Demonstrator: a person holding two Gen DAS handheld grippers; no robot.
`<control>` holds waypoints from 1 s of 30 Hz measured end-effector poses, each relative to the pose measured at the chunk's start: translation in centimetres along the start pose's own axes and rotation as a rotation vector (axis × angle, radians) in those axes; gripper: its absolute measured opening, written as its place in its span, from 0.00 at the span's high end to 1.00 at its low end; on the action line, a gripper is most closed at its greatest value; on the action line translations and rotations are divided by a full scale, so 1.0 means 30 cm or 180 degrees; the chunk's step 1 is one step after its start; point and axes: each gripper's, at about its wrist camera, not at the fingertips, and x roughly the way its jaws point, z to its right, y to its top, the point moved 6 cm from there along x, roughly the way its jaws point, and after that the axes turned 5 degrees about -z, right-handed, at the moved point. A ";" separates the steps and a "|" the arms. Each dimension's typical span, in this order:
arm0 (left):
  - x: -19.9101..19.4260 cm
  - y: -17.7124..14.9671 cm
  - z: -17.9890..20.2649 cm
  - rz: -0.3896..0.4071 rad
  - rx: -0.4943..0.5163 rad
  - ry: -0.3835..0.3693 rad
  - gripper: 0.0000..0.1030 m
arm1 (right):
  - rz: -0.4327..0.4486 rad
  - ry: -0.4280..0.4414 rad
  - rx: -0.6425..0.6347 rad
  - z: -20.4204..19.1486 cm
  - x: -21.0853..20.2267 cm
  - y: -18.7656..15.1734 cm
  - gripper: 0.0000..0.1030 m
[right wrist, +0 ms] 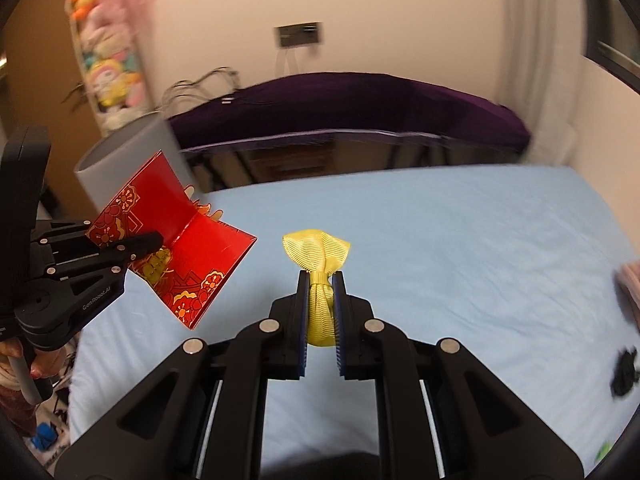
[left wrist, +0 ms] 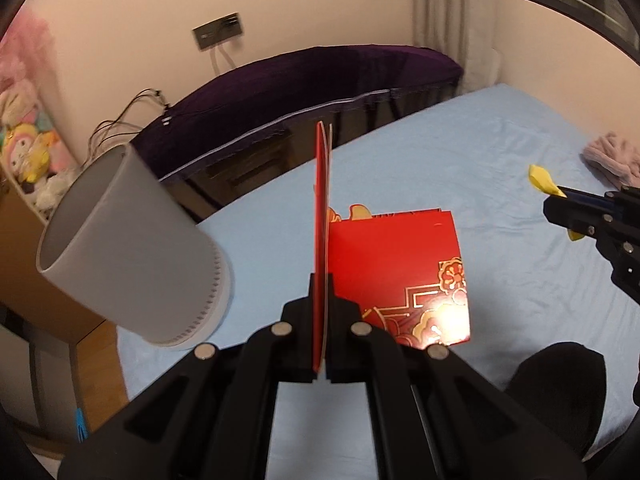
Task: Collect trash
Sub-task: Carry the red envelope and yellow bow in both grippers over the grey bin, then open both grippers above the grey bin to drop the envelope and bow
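My left gripper (left wrist: 320, 280) is shut on one flap of an open red card with gold patterns (left wrist: 404, 264), held edge-on above the light blue bed (left wrist: 460, 168). The right wrist view shows that same card (right wrist: 188, 248) spread in the left gripper (right wrist: 154, 240). My right gripper (right wrist: 320, 280) is shut on a yellow ribbon bow (right wrist: 318, 264), which sticks out past the fingertips. In the left wrist view the bow (left wrist: 542, 180) and right gripper (left wrist: 556, 202) sit at the far right. A grey cylindrical bin (left wrist: 120, 248), open-topped, stands beside the bed to the left.
A dark purple headboard (left wrist: 320, 80) runs along the bed's far side, below a wall socket plate (left wrist: 218, 32) with cables. Plush toys (left wrist: 28, 148) fill a shelf at left. A pink fuzzy cloth (left wrist: 612, 160) and a small black item (right wrist: 626, 372) lie on the bed.
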 end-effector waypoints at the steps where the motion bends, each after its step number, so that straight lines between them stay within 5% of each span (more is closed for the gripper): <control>1: -0.017 0.002 -0.067 -0.0003 -0.0092 0.0080 0.98 | 0.0003 0.0083 -0.0080 -0.049 0.018 0.036 0.90; 9: -0.180 0.051 -0.548 0.0027 -0.0676 0.0784 0.98 | 0.0035 0.0731 -0.0703 -0.498 0.091 0.358 0.90; 16: -0.222 0.051 -0.848 -0.0121 -0.1204 0.1042 0.98 | -0.0170 0.1071 -0.0969 -0.810 0.187 0.588 0.90; 28: -0.182 0.158 -0.994 -0.0173 -0.1498 0.1110 0.98 | -0.0391 0.1068 -0.0878 -0.989 0.321 0.846 0.89; 30: -0.179 0.172 -0.989 -0.0166 -0.1474 0.1179 0.94 | -0.0514 0.1085 -0.0734 -0.999 0.347 0.888 0.68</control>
